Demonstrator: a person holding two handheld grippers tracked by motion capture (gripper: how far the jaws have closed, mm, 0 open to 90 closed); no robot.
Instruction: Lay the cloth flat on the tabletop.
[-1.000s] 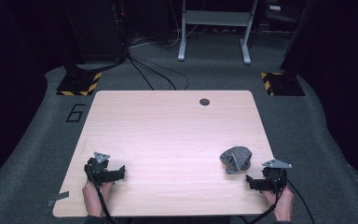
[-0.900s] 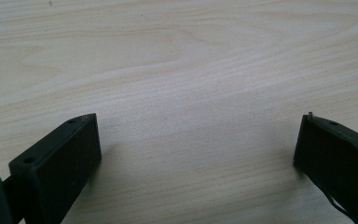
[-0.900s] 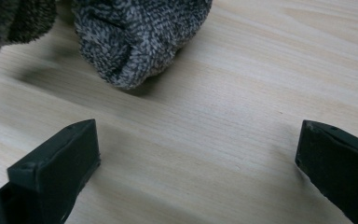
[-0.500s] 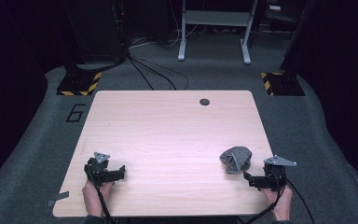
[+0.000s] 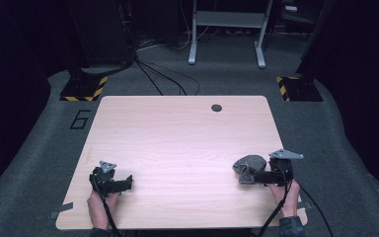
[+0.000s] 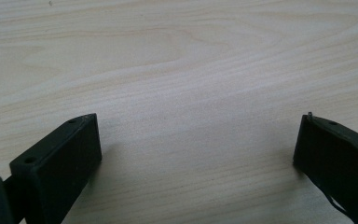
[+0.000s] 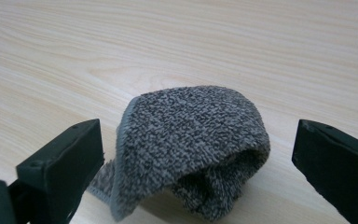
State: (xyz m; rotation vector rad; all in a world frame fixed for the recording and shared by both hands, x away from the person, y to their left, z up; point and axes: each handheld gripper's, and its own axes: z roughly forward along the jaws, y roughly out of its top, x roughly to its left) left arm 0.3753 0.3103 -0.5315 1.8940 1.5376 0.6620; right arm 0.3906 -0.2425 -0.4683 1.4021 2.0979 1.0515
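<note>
Grey cloth (image 7: 191, 149) crumpled, not yet gripped.
Right gripper (image 7: 196, 163) fingers spread around it; left gripper (image 6: 196, 154) released over bare bench (image 5: 177, 143).

A light wooden table (image 5: 177, 148) carries one crumpled grey cloth (image 5: 249, 163) near its right edge

Most of the table (image 5: 177, 143) is bare wood: the whole middle and upper part of the high view lies open, with nothing standing there but a small dark hole (image 5: 216, 107) near the upper edge (flat, no hindrance). At lower right a crumpled grey cloth (image 5: 249, 164) lies just in front of the right gripper (image 5: 244, 177), between its wide-spread jaws. The left gripper (image 5: 128, 181), lower left, has bare wood between its parted jaws.
</note>
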